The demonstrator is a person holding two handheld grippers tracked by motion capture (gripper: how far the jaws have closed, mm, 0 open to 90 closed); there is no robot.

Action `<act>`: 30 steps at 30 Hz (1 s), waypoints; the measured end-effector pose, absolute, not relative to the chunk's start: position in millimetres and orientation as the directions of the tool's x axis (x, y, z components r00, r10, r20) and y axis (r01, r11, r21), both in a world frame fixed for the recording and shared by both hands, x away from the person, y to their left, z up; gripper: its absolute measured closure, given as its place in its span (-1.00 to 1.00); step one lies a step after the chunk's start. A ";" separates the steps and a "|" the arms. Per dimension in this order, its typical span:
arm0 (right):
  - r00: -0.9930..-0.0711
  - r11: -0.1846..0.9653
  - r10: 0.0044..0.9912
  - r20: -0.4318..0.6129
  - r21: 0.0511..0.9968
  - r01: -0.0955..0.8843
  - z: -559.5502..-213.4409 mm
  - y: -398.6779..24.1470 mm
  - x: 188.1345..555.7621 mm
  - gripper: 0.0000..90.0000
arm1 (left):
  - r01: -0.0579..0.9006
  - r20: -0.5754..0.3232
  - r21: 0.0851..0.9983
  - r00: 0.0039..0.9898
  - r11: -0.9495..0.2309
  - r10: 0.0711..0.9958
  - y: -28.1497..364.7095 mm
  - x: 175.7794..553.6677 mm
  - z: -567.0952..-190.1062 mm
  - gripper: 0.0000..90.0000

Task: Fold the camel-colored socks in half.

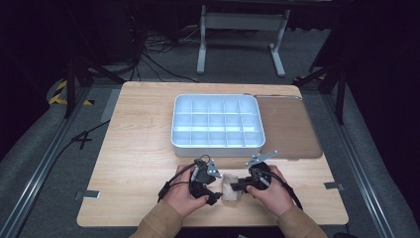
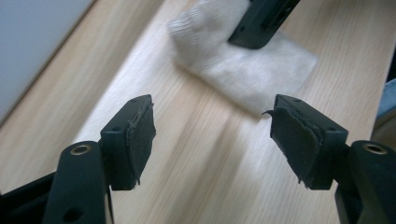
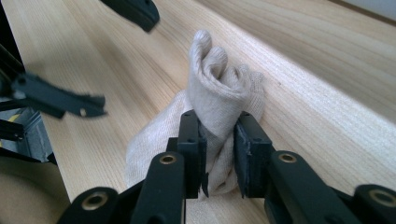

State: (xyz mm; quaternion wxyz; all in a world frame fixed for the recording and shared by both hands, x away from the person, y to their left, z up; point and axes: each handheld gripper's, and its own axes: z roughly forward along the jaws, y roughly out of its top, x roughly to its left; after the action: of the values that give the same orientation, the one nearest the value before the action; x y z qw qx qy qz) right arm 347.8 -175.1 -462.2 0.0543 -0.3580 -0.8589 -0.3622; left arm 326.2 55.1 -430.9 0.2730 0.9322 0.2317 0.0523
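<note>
Two grippers work near the bottom centre of the high view, each in one of the person's hands, with a small beige cloth [image 1: 230, 187] lying on the wooden table [image 1: 138, 148] between them. The right gripper [image 3: 219, 147] is clamped on the cloth: in the right gripper view its two black jaws pinch a bunched fold in the lower middle of the frame, and the fabric rises above the pads in a rolled, upright tuft while the rest spreads flat on the wood to the lower left. The left gripper [image 2: 212, 133] stands wide apart and holds nothing; in the left gripper view its worn pads [image 2: 140, 135] sit at the lower left and lower right of the frame with bare wood between them, and the cloth lies beyond them in the upper middle, clear of both pads, with a black jaw of the other gripper resting on its top edge. In the high view the left gripper sits just left of the cloth and the right gripper touches its right side. A white compartment tray [image 1: 217, 123] sits above them in the middle of the frame, well apart from the cloth, and a brown mat [image 1: 289, 129] lies beside the tray on its right.
</note>
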 end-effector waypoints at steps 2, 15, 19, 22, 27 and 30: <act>-0.745 0.483 0.574 0.339 0.595 0.643 -460.3 -174.4 346.6 0.68 | 0.404 -0.019 0.550 0.881 -0.731 0.473 62.8 325.2 -427.0 -0.30; -0.752 0.444 0.576 0.322 0.649 0.618 -433.8 -179.2 337.2 0.68 | 0.478 -0.040 0.557 0.832 -0.679 0.553 100.7 326.2 -414.0 -0.29; -0.756 0.450 0.580 0.303 0.654 0.608 -423.7 -179.9 338.4 0.68 | 0.482 -0.039 0.568 0.825 -0.667 0.564 106.5 327.0 -409.2 -0.29; -0.756 0.448 0.584 0.294 0.660 0.603 -416.8 -180.7 339.9 0.68 | 0.491 -0.039 0.573 0.817 -0.657 0.576 111.9 328.5 -407.2 -0.29; -0.756 0.447 0.593 0.277 0.667 0.596 -409.4 -181.7 344.3 0.68 | 0.507 -0.042 0.571 0.803 -0.646 0.594 118.8 331.1 -405.2 -0.30; -0.754 0.446 0.597 0.274 0.668 0.596 -403.8 -183.0 346.4 0.68 | 0.509 -0.041 0.574 0.800 -0.641 0.599 120.5 332.3 -404.6 -0.30</act>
State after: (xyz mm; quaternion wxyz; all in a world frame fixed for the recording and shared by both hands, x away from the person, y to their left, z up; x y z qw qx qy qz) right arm 346.4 -183.0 -403.8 -0.0005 -0.3508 -0.8503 -0.3924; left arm 332.3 120.5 -404.6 0.2921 0.9026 0.3069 0.0768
